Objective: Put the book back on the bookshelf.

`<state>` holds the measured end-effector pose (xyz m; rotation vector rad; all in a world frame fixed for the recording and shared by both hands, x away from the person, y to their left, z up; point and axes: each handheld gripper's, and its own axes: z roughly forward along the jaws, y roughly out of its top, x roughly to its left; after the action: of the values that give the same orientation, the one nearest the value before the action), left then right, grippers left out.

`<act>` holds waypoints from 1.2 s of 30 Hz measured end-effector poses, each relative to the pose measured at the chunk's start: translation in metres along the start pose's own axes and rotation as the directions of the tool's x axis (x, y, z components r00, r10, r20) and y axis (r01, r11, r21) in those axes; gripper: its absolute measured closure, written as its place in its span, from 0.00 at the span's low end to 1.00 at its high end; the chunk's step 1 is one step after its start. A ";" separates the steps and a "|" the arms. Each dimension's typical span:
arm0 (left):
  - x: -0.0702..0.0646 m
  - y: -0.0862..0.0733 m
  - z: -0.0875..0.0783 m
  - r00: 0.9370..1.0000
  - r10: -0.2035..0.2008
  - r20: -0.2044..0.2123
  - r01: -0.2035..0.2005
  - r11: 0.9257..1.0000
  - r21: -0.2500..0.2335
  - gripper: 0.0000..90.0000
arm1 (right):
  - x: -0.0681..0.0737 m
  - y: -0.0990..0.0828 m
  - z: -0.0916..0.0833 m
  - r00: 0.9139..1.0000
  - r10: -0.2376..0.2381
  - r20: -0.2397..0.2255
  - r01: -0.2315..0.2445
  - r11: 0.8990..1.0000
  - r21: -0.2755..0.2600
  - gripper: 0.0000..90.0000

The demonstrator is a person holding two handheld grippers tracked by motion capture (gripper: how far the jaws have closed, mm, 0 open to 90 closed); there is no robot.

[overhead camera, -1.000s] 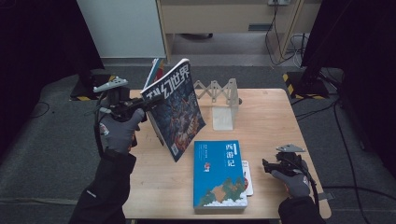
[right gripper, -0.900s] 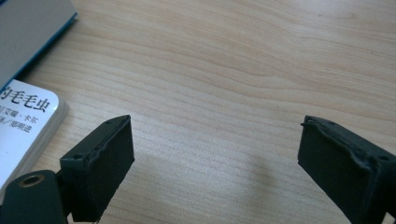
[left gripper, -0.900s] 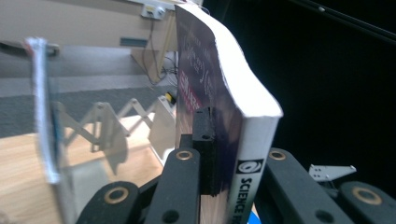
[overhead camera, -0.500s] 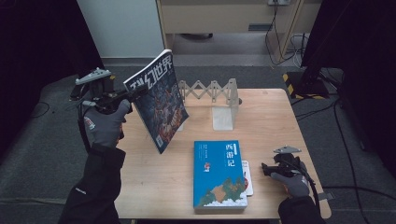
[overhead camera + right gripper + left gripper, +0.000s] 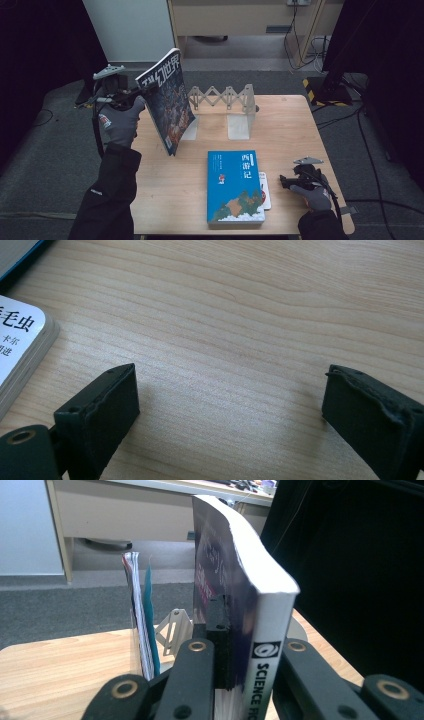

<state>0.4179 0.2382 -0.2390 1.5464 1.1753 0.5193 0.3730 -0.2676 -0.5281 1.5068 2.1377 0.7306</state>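
High view: left gripper (image 5: pixel 131 95) clamped on magazine (image 5: pixel 167 100), now lifted off tabletop (image 5: pixel 290 125) toward left edge.
Right gripper (image 5: pixel 286 181): jaws apart, idle.
Meaning: magazine probably bound for rack (image 5: pixel 222 97).

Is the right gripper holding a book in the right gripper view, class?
No: the right gripper has its jaws standing wide apart over the bare wooden table, with nothing between them.

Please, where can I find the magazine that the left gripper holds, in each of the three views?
High view: the magazine is lifted, upper left of centre, clamped by the left gripper.
Left gripper view: centre, spine toward the camera, rising between the black jaws.
Right gripper view: not in it; bare table between open jaws.
Shared landmark: the wooden table.
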 end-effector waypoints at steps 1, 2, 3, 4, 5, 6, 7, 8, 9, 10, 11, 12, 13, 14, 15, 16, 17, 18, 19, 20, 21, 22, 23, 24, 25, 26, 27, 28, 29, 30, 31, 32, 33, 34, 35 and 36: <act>0.000 0.001 0.002 1.000 0.001 -0.005 -0.001 1.000 0.002 0.91 | 0.000 0.000 0.000 1.000 0.003 -0.001 -0.003 1.000 0.001 0.09; 0.000 0.002 0.004 1.000 0.002 -0.010 -0.002 1.000 0.004 0.91 | 0.000 0.000 0.000 1.000 0.003 -0.001 -0.003 1.000 0.001 0.09; -0.001 0.003 0.006 1.000 0.006 -0.018 -0.006 1.000 0.006 0.91 | 0.000 0.000 0.000 1.000 0.005 -0.001 -0.005 1.000 0.000 0.09; -0.001 0.004 0.008 1.000 0.009 -0.023 -0.009 1.000 0.006 0.91 | 0.000 0.000 0.000 1.000 0.005 -0.003 -0.005 1.000 -0.001 0.09; -0.001 0.005 0.009 0.999 0.014 -0.030 -0.014 1.000 0.007 0.91 | 0.000 0.000 0.000 1.000 0.006 -0.004 -0.006 1.000 -0.002 0.09; -0.002 0.006 0.012 0.999 0.018 -0.041 -0.018 1.000 0.006 0.91 | 0.000 0.000 0.000 1.000 0.010 -0.007 -0.010 1.000 -0.002 0.09; -0.002 0.007 0.013 0.999 0.019 -0.045 -0.019 1.000 0.006 0.91 | 0.000 0.000 0.000 1.000 0.009 -0.007 -0.009 1.000 -0.001 0.09; -0.002 0.008 0.015 0.999 0.017 -0.050 -0.017 1.000 0.005 0.91 | 0.000 0.000 0.000 1.000 0.010 -0.007 -0.010 1.000 -0.001 0.09; -0.001 0.009 0.017 0.998 0.015 -0.057 -0.014 1.000 0.004 0.91 | 0.000 0.000 0.000 1.000 0.010 -0.008 -0.010 1.000 -0.001 0.09; -0.001 0.010 0.019 0.998 0.012 -0.063 -0.012 1.000 0.001 0.91 | 0.000 -0.001 0.001 1.000 0.012 -0.010 -0.012 1.000 -0.002 0.09; -0.001 0.011 0.021 0.998 0.009 -0.066 -0.009 1.000 -0.001 0.91 | 0.000 -0.001 0.001 1.000 0.014 -0.011 -0.014 1.000 -0.002 0.09; 0.000 0.012 0.023 0.997 0.008 -0.072 -0.008 1.000 -0.003 0.91 | 0.000 -0.001 0.001 1.000 0.014 -0.012 -0.014 1.000 -0.002 0.09; -0.001 0.013 0.025 0.997 0.007 -0.077 -0.008 1.000 -0.005 0.91 | 0.000 -0.001 0.001 1.000 0.011 -0.012 -0.011 1.000 -0.003 0.09; -0.001 0.014 0.028 0.997 0.006 -0.081 -0.007 1.000 -0.006 0.91 | 0.000 0.000 0.001 1.000 0.012 -0.012 -0.012 1.000 -0.002 0.09; -0.001 0.015 0.030 0.996 0.005 -0.086 -0.006 1.000 -0.008 0.91 | 0.000 0.000 0.001 1.000 0.012 -0.012 -0.012 1.000 -0.003 0.09; -0.001 0.015 0.032 0.996 0.006 -0.092 -0.007 1.000 -0.013 0.91 | 0.001 0.000 0.001 1.000 0.014 -0.013 -0.014 1.000 -0.003 0.09; -0.002 0.015 0.035 0.996 0.007 -0.094 -0.008 1.000 -0.013 0.91 | 0.000 0.000 0.001 1.000 0.011 -0.013 -0.011 1.000 -0.003 0.09; -0.002 0.015 0.038 0.995 0.004 -0.097 -0.006 1.000 -0.014 0.91 | 0.000 0.000 0.001 1.000 0.008 -0.013 -0.008 1.000 -0.003 0.09; -0.002 0.015 0.041 0.995 -0.001 -0.099 0.000 1.000 -0.010 0.91 | 0.001 0.000 0.001 1.000 0.009 -0.014 -0.010 1.000 -0.003 0.09; -0.002 0.015 0.043 0.995 -0.006 -0.100 0.005 1.000 -0.009 0.91 | 0.001 0.000 0.001 1.000 0.006 -0.014 -0.006 1.000 -0.002 0.09; -0.001 0.014 0.047 0.995 -0.013 -0.102 0.012 1.000 -0.009 0.91 | 0.001 0.000 0.001 1.000 0.006 -0.014 -0.006 1.000 -0.003 0.09; 0.000 0.013 0.050 0.994 -0.016 -0.104 0.015 1.000 -0.007 0.91 | 0.001 0.000 0.001 1.000 0.003 -0.011 -0.003 1.000 -0.004 0.09; 0.000 0.012 0.052 0.994 -0.015 -0.108 0.015 1.000 -0.006 0.91 | 0.001 0.000 0.001 1.000 0.003 -0.013 -0.003 1.000 -0.002 0.09; 0.001 0.012 0.055 0.993 -0.011 -0.115 0.011 1.000 -0.005 0.91 | 0.001 0.000 0.001 1.000 0.004 -0.014 -0.004 1.000 -0.002 0.09; 0.001 0.010 0.059 0.992 -0.007 -0.125 0.006 1.000 -0.007 0.91 | 0.001 0.000 0.001 1.000 0.004 -0.014 -0.004 1.000 -0.002 0.09; 0.001 0.009 0.061 0.991 -0.004 -0.131 0.003 1.000 -0.007 0.91 | 0.001 0.000 0.001 1.000 0.006 -0.014 -0.006 1.000 -0.003 0.09; 0.001 0.008 0.063 0.990 -0.002 -0.141 0.001 1.000 -0.007 0.91 | 0.001 0.000 0.001 1.000 0.007 -0.014 -0.007 1.000 -0.003 0.09; 0.001 0.006 0.066 0.988 -0.002 -0.152 0.000 1.000 -0.009 0.91 | 0.001 0.000 0.001 1.000 0.006 -0.014 -0.006 1.000 -0.003 0.09; 0.002 0.004 0.069 0.987 0.001 -0.159 -0.003 1.000 -0.010 0.91 | 0.001 0.000 0.001 1.000 0.007 -0.014 -0.007 1.000 -0.003 0.09; 0.002 0.002 0.071 0.986 -0.001 -0.165 -0.002 1.000 -0.016 0.91 | 0.001 0.000 0.001 1.000 0.004 -0.015 -0.004 1.000 -0.002 0.09; 0.003 0.000 0.074 0.985 -0.001 -0.171 -0.002 1.000 -0.017 0.91 | 0.001 0.000 0.001 1.000 0.004 -0.015 -0.005 1.000 -0.004 0.09; 0.004 -0.001 0.077 0.985 0.002 -0.175 -0.004 1.000 -0.014 0.91 | 0.001 0.000 0.001 1.000 0.004 -0.015 -0.004 1.000 -0.005 0.09; 0.004 -0.003 0.080 0.984 0.002 -0.177 -0.005 1.000 -0.012 0.91 | 0.001 0.000 0.001 1.000 0.004 -0.015 -0.004 1.000 -0.005 0.09; 0.005 -0.004 0.083 0.984 0.002 -0.180 -0.003 1.000 -0.006 0.91 | 0.001 0.000 0.001 1.000 0.006 -0.016 -0.006 1.000 -0.006 0.09; 0.006 -0.005 0.085 0.983 -0.001 -0.183 -0.001 1.000 -0.011 0.91 | 0.001 0.000 0.001 1.000 0.006 -0.017 -0.006 1.000 -0.006 0.09; 0.007 -0.007 0.088 0.983 -0.004 -0.184 0.003 1.000 -0.009 0.91 | 0.001 0.000 0.001 1.000 0.006 -0.017 -0.006 1.000 -0.005 0.09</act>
<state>0.4892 0.2015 -0.2757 1.5131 1.3138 0.6758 0.3736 -0.2662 -0.5292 1.5104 2.1427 0.7536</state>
